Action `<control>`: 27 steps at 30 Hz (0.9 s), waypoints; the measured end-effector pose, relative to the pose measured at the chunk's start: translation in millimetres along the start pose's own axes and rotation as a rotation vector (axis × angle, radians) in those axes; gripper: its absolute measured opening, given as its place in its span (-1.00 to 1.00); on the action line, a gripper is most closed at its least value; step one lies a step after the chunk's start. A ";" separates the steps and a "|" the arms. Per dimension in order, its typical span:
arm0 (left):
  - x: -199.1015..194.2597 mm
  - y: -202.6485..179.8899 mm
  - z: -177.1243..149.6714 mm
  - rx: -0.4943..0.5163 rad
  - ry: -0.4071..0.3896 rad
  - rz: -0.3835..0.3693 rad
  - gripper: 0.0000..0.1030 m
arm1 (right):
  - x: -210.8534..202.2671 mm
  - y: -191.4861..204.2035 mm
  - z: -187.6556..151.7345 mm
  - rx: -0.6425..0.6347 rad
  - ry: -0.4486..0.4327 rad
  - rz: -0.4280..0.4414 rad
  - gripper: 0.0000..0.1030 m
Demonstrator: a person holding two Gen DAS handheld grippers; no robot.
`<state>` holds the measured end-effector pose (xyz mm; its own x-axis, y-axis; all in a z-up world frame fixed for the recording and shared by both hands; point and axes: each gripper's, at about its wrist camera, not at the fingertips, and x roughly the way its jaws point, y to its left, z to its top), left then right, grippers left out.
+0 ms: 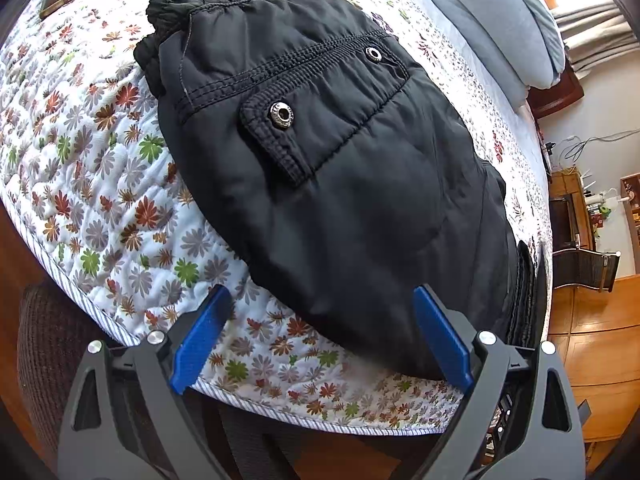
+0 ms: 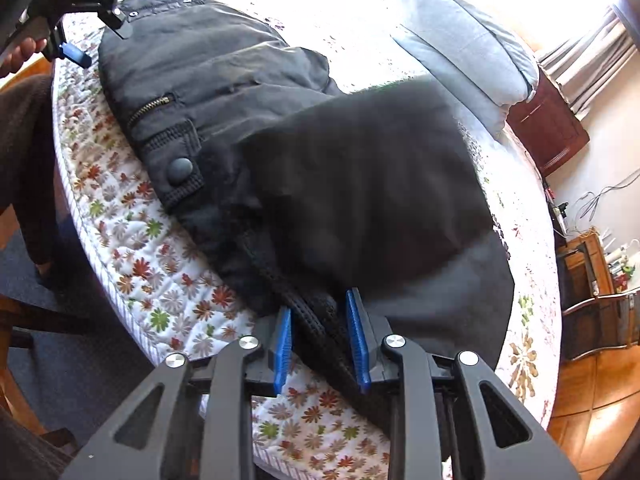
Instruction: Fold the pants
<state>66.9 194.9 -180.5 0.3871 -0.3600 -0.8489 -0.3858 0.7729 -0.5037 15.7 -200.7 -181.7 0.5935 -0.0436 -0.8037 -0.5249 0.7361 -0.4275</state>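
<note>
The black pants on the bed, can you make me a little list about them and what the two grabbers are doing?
item: black padded pants with metal snap pocket
lying on: white quilt with flower print
left gripper: open, blue fingers either side of the pants' near edge, holding nothing
right gripper: shut on the pants' ribbed cuff
fold state: one end lifted over the rest
nearby: grey-blue pillow

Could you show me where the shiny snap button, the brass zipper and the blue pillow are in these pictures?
snap button (image 1: 282, 114): left wrist view, on the metal ring at the pocket flap's corner.
zipper (image 2: 154, 107): right wrist view, on the brass teeth, mid-length.
pillow (image 2: 460, 44): right wrist view, on its top face.
</note>
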 end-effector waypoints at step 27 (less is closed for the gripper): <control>-18.2 18.7 -16.0 -0.054 -0.011 -0.040 0.79 | -3.8 2.3 52.7 0.285 -0.136 0.171 0.27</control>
<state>39.2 207.6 -177.0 0.4122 -0.3840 -0.8262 -0.4142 0.7287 -0.5454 44.4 -163.3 -157.8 0.5977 0.1728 -0.7829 -0.4438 0.8846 -0.1435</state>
